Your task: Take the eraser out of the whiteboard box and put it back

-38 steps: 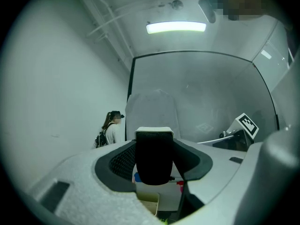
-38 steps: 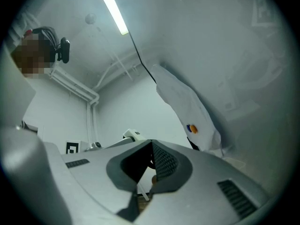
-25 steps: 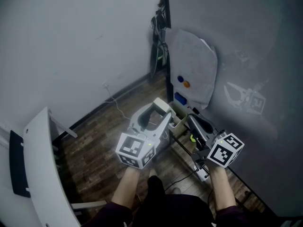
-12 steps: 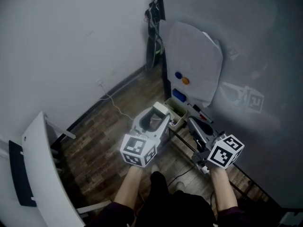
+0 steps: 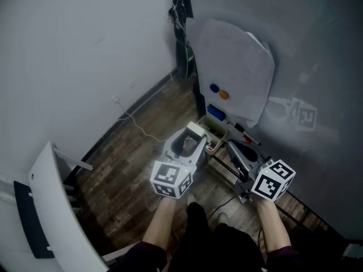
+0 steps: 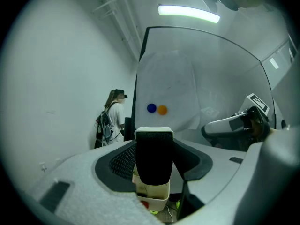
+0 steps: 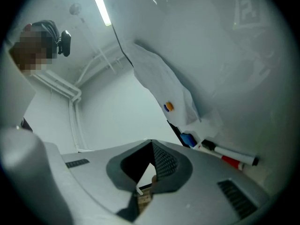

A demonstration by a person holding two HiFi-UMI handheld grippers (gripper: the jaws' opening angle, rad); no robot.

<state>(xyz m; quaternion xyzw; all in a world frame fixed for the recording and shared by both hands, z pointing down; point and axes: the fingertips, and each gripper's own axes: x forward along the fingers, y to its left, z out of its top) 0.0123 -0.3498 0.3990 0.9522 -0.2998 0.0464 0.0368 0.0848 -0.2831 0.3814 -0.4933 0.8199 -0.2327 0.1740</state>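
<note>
Eraser (image 6: 153,159) in left gripper (image 5: 190,137), probably clamped

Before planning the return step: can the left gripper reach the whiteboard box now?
Probably yes. The left gripper, shut on the eraser, is close beside the whiteboard box, with nothing seen between them.

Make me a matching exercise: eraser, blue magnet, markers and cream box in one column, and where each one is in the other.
Things:
1. eraser
2. blue magnet
3. markers
4. cream box

Places:
A. on the white sheet
B. between the left gripper's jaws
C. along the whiteboard's bottom edge
D. below the held eraser

Pairs: 1-B, 2-A, 3-C, 4-D
</note>
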